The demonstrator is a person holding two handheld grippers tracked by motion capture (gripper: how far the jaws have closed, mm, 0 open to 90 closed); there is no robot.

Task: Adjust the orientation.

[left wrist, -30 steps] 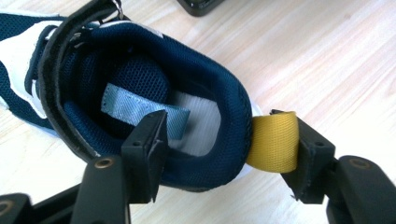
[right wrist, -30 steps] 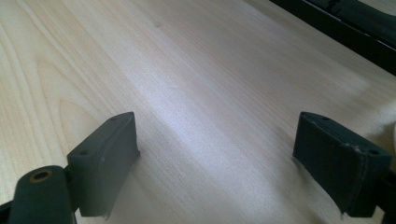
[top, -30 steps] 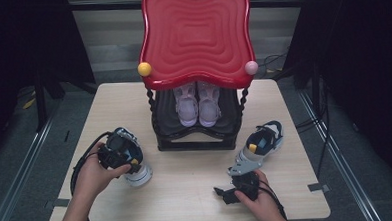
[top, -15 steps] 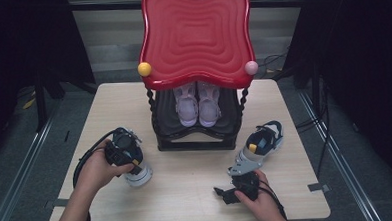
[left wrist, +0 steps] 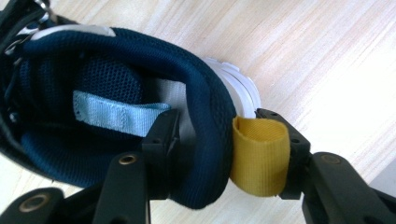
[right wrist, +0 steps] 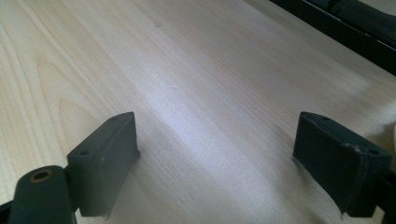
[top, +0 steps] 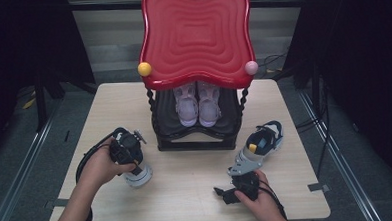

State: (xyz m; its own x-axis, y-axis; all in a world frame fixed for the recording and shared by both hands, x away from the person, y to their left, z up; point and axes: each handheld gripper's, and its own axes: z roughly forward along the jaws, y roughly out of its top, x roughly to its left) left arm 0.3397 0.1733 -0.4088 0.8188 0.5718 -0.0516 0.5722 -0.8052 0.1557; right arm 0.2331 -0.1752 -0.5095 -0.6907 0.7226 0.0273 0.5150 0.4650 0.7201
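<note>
The left gripper (left wrist: 219, 149), held low over the pale wooden table (top: 187, 191), had just been closing and clamped the navy mesh sneaker's (left wrist: 116, 116) padded heel collar. The right gripper (right wrist: 215, 158) rested with jaws apart. Since the earlier frame, the left hand shifted slightly. Four shoes were visible.

High view looks fwd and down over the whole table (top: 187, 191) from the person's side, while left gripper view sits close above a navy shoe (left wrist: 140, 140) near the table's left edge and right gripper view skims bare tabletop, shared w/ both.
</note>
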